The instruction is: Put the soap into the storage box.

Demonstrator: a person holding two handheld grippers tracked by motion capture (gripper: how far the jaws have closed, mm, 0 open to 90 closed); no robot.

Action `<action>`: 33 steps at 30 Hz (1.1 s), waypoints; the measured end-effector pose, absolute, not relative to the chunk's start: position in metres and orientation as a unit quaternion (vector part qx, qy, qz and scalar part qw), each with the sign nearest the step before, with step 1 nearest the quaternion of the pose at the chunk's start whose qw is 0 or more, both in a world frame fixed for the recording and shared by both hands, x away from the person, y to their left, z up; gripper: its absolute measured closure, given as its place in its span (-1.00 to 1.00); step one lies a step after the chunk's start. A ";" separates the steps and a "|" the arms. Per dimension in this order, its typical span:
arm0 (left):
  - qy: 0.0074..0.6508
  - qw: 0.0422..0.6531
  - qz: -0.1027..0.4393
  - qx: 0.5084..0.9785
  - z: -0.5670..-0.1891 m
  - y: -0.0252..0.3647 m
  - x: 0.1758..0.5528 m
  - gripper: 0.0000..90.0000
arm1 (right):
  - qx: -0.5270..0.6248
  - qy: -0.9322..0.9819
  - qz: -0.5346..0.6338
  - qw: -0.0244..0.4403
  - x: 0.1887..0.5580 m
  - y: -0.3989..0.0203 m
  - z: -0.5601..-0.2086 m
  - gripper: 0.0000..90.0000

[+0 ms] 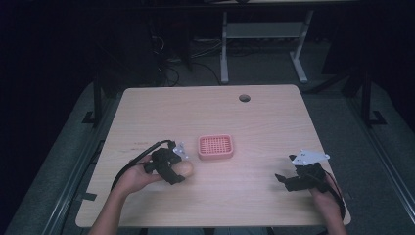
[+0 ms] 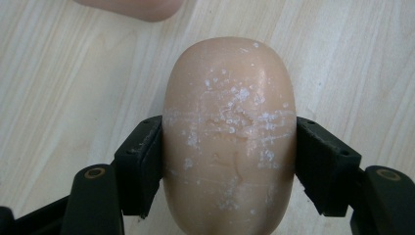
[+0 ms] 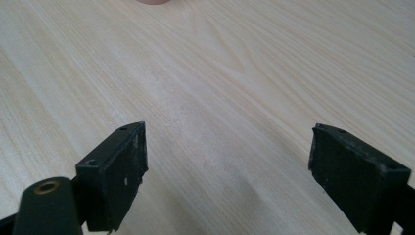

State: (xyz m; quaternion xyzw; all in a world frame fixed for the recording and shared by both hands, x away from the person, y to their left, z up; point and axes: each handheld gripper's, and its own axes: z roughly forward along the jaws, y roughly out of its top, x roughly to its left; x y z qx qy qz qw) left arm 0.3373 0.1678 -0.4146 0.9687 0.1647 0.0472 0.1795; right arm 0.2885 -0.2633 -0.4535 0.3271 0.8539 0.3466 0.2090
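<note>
Soap bar (image 2: 229,137) lengthwise between left gripper (image 2: 229,161) jaws, pinched across its width; right gripper (image 3: 230,171) spread.

Left gripper (image 1: 177,170) sits low over the near-left part of the table, held in the person's left hand (image 1: 133,177), forearm entering from the bottom edge; in the left gripper view both jaws press against opposite flanks of a bar of soap (image 2: 229,137). Right gripper (image 1: 283,179) rests at the near-right, held by the right hand (image 1: 324,195), jaws spread wide with nothing between them.
</note>
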 end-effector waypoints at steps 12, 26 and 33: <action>0.160 0.179 0.045 0.970 -0.409 0.158 0.347 -0.28 | 0.329 0.853 0.348 0.208 0.289 -0.264 -0.453 -0.69; 0.146 0.180 0.043 0.972 -0.399 0.139 0.361 -0.28 | 0.325 0.853 0.350 0.208 0.289 -0.264 -0.453 -0.69; 0.143 0.188 0.044 0.971 -0.394 0.134 0.366 -0.28 | 0.326 0.852 0.352 0.209 0.289 -0.264 -0.452 -0.69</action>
